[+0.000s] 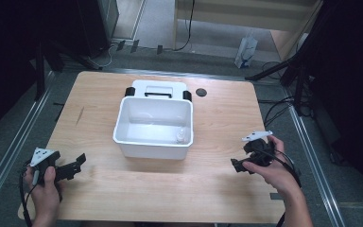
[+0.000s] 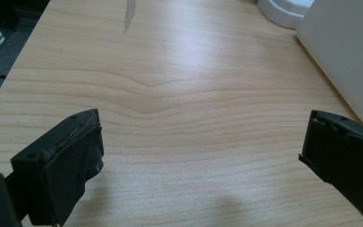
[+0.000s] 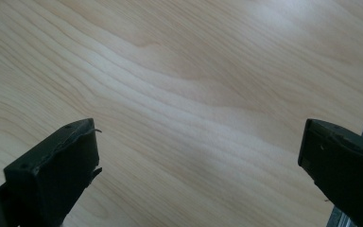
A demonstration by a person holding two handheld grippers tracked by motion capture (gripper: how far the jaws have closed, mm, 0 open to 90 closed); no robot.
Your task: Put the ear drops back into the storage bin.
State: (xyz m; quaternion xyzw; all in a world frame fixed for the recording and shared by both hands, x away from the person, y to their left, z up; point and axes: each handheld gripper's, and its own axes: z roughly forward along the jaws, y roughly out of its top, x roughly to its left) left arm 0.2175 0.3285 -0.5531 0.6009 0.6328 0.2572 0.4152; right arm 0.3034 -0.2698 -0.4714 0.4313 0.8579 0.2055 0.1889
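A white plastic bin (image 1: 153,146) stands open in the middle of the wooden table (image 1: 123,194), with a small clear item (image 1: 181,135) lying in its right front corner. Its white lid (image 1: 159,87) with a black handle lies flat just behind it. My left gripper (image 1: 77,165) hovers near the table's front left corner, jaws wide open and holding nothing; in the left gripper view (image 2: 201,142) the bin's wall (image 2: 345,56) stands to the right. My right gripper (image 1: 238,165) sits at the front right, open over bare wood (image 3: 198,146).
A small black round disc (image 1: 201,92) lies on the table behind the bin at the right. A dark scratch (image 1: 79,116) marks the wood at the left. Metal rails (image 1: 9,151) run along both sides of the table. A white bag (image 1: 246,52) stands on the floor beyond.
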